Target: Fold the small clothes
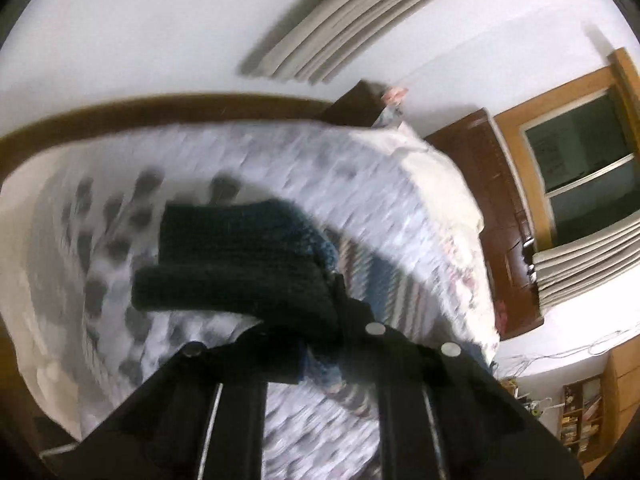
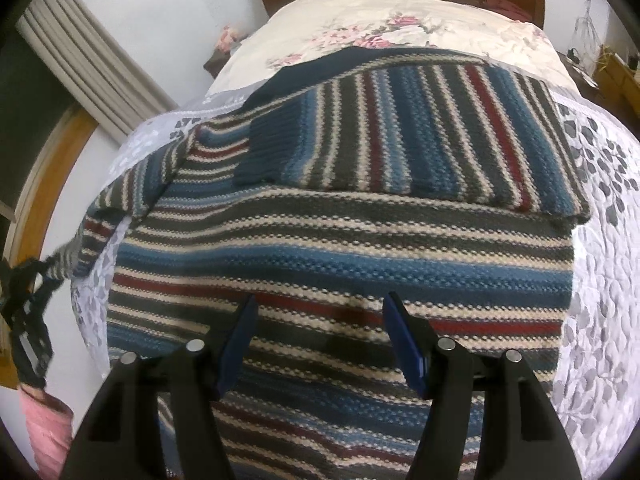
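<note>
The bed (image 2: pixel 608 264) fills my view, and the striped sweater (image 2: pixel 340 248) lies flat on it just ahead of my right gripper (image 2: pixel 318 308), whose jaws stand apart, empty. My left gripper (image 1: pixel 320 320) is clamped on its dark cuff (image 1: pixel 236 284).

Both wrist views overlook one sweater (image 2: pixel 340 240) closely.

The sweater (image 2: pixel 340 248) is striped in blue, dark grey, cream and dark red, with a plain navy cuff (image 2: pixel 266 148). Under it the bedspread (image 2: pixel 600 280) is white with a grey leaf print, and the pillow (image 2: pixel 360 20) beyond is cream with pink flowers. The right gripper (image 2: pixel 318 316) is black with blue pads (image 2: pixel 404 340); the left gripper (image 2: pixel 28 320) is black above a pink sleeve (image 2: pixel 46 428).
</note>
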{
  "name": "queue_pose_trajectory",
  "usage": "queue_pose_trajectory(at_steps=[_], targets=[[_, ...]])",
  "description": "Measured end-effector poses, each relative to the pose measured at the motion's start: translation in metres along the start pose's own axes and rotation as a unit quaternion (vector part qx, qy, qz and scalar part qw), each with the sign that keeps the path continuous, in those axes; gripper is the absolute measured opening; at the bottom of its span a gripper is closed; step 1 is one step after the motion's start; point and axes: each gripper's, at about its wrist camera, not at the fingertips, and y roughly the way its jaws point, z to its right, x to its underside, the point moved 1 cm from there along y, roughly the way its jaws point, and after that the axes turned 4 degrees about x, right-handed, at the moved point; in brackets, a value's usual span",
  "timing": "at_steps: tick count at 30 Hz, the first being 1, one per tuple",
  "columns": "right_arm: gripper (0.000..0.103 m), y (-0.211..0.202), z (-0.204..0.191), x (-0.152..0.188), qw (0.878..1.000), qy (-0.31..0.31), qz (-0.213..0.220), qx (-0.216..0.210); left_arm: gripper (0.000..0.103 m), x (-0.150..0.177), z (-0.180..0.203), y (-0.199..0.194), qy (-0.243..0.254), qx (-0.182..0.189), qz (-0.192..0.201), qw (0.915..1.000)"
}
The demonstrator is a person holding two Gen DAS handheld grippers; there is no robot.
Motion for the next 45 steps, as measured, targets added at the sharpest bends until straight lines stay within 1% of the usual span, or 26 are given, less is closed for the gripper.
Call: queue_pose_trajectory(at_steps=[2,4,7,9,11,14,16,18,20,23,26,27,28,30,32,33,35,36,38,39,42,45], targets=[[0.065,-0.001,0.005,0.002,1.0,0.005,0.0,0.001,0.009,-0.018,0.015,-0.006,0.015,0.001,0.023,0.9996],[0.065,-0.002,0.011,0.004,1.0,0.011,0.001,0.003,0.009,-0.037,0.034,-0.014,0.031,0.011,0.044,0.9985],[0.065,-0.001,0.02,0.008,1.0,0.024,0.0,0.003,0.009,-0.055,0.066,-0.017,0.07,0.021,0.062,0.9954],[0.065,0.002,0.022,0.01,1.0,0.03,-0.001,0.003,0.009,-0.06,0.078,-0.01,0.09,0.014,0.065,0.9937],[0.065,0.003,0.025,0.012,0.999,0.035,-0.003,0.002,0.009,-0.064,0.085,0.007,0.111,-0.015,0.065,0.9916],[0.065,0.004,0.028,0.014,0.999,0.036,-0.005,0.004,0.009,-0.07,0.088,0.027,0.104,-0.019,0.052,0.993],[0.065,0.003,0.03,0.014,0.999,0.038,-0.004,0.008,0.009,-0.072,0.1,0.03,0.103,-0.005,0.054,0.9932],[0.065,0.002,0.035,0.014,0.999,0.041,-0.003,0.011,0.009,-0.068,0.118,0.027,0.119,0.015,0.059,0.9911],[0.065,0.002,0.04,0.014,0.999,0.047,-0.001,0.013,0.009,-0.064,0.144,0.022,0.144,0.036,0.065,0.9869],[0.065,0.002,0.046,0.015,0.998,0.054,-0.001,0.012,0.009,-0.053,0.198,0.015,0.177,0.081,0.066,0.9786],[0.065,0.003,0.05,0.017,0.998,0.06,0.0,0.008,0.008,-0.037,0.244,0.01,0.211,0.116,0.064,0.9686],[0.065,0.004,0.052,0.018,0.998,0.062,0.0,0.006,0.008,-0.029,0.266,0.01,0.226,0.131,0.06,0.9634],[0.065,0.004,0.054,0.018,0.998,0.065,0.0,0.004,0.008,-0.021,0.279,0.011,0.237,0.14,0.057,0.9597],[0.065,0.005,0.059,0.02,0.998,0.069,0.0,0.002,0.008,0.003,0.309,0.018,0.262,0.158,0.043,0.951],[0.065,0.005,0.064,0.021,0.997,0.074,0.002,0.001,0.008,0.025,0.329,0.027,0.278,0.172,0.029,0.9445],[0.065,0.004,0.069,0.022,0.997,0.079,0.003,0.001,0.008,0.041,0.339,0.036,0.287,0.178,0.015,0.941],[0.065,0.003,0.075,0.023,0.996,0.086,0.005,0.001,0.008,0.067,0.351,0.052,0.302,0.184,-0.011,0.9354],[0.065,0.002,0.079,0.023,0.996,0.09,0.006,0.001,0.008,0.086,0.357,0.064,0.311,0.184,-0.029,0.9319],[0.065,0.0,0.086,0.024,0.996,0.094,0.008,0.003,0.008,0.114,0.361,0.085,0.319,0.183,-0.059,0.9281],[0.065,-0.001,0.09,0.025,0.995,0.097,0.009,0.005,0.008,0.131,0.358,0.098,0.32,0.181,-0.08,0.9265],[0.065,-0.005,0.099,0.026,0.995,0.101,0.012,0.009,0.008,0.169,0.35,0.135,0.316,0.172,-0.128,0.9243],[0.065,-0.006,0.104,0.027,0.994,0.104,0.012,0.013,0.008,0.198,0.334,0.169,0.316,0.152,-0.165,0.922]])
